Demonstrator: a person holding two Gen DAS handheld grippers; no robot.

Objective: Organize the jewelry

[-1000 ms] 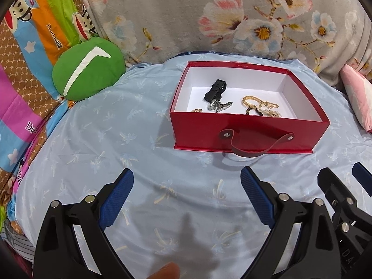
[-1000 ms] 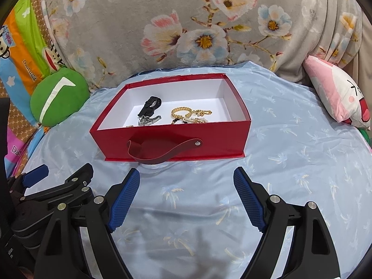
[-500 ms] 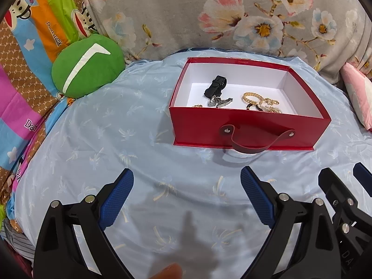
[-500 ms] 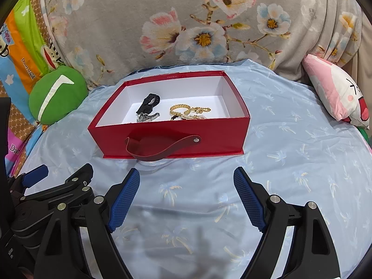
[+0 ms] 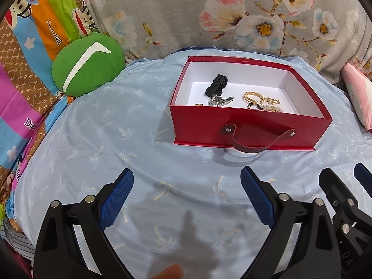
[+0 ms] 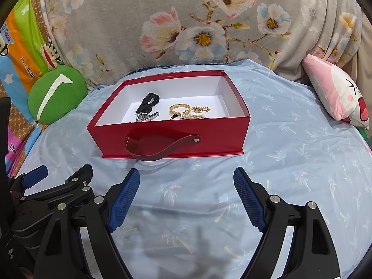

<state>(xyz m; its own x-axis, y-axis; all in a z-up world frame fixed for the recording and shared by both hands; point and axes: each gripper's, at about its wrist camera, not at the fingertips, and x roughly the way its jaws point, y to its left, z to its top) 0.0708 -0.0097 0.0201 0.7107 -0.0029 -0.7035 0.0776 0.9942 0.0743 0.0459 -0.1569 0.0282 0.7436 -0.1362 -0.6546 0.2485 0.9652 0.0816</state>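
Note:
An open red box (image 5: 202, 125) (image 6: 218, 130) with a white inside and a dark strap handle (image 5: 255, 144) sits on the pale blue sheet. In it lie a black watch strap (image 5: 216, 85) (image 6: 148, 102), a silver piece (image 5: 219, 100) (image 6: 146, 115), a gold chain bracelet (image 5: 255, 97) (image 6: 181, 109) and a pearl strand (image 5: 272, 108). My left gripper (image 5: 187, 183) hovers open in front of the box's left half, nothing between its blue pads. Beside it my right gripper (image 6: 186, 181) also stands open and empty before the box front.
A green round cushion (image 5: 87, 66) lies at the left, a pink and white pillow (image 6: 337, 97) at the right. A floral grey blanket (image 6: 186, 23) rises behind the box. Colourful cartoon bedding (image 5: 28, 46) borders the left side.
Between the earlier frames the box looked slightly nearer, then settled a little farther; otherwise both grippers stay open and still.

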